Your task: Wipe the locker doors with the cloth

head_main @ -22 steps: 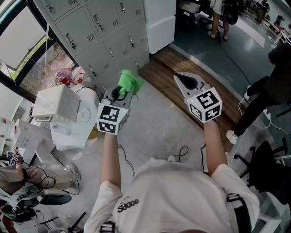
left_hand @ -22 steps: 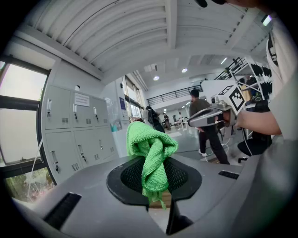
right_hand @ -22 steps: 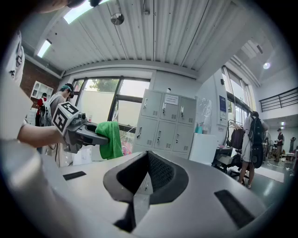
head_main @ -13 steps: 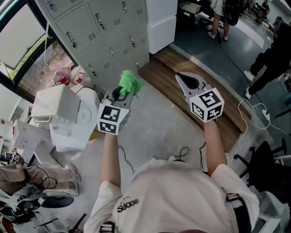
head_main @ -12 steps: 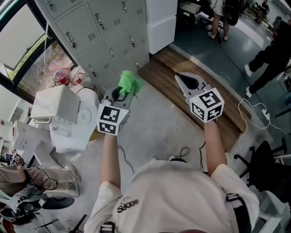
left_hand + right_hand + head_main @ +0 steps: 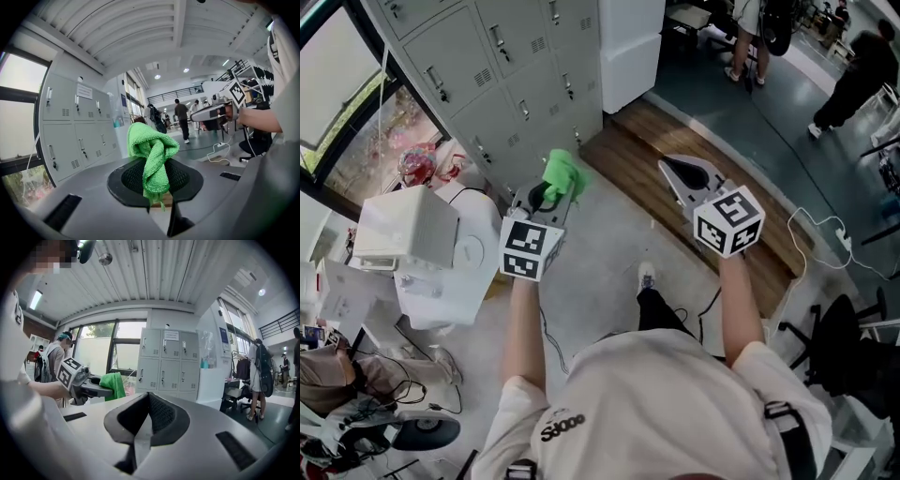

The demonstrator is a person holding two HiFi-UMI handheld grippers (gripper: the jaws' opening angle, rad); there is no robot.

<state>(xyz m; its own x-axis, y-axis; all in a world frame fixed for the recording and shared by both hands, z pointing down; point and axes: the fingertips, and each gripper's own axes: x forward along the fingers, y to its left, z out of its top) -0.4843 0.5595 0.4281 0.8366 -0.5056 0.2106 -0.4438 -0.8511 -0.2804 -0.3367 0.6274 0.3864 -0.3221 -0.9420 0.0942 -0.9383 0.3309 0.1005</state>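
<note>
left gripper [image 6: 542, 197] is clamping the green cloth [image 6: 564, 175], which is bunching out at 1 o'clock beyond its jaws. right gripper [image 6: 682, 174] is carrying nothing, jaws together, with the locker doors [image 6: 506, 84] at 11 o'clock.

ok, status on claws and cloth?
Left claw shut on cloth. Right claw shut, empty. Cloth short of lockers, no contact yet. Nothing seen between.

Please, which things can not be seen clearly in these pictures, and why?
- Print on the white paper notice on the grey metal lockers: too small, right gripper view.
- Upper locker rows: cut off by the top edge, head view.
- Left gripper: its front end is covered by the bunched green cloth, head view.
</note>
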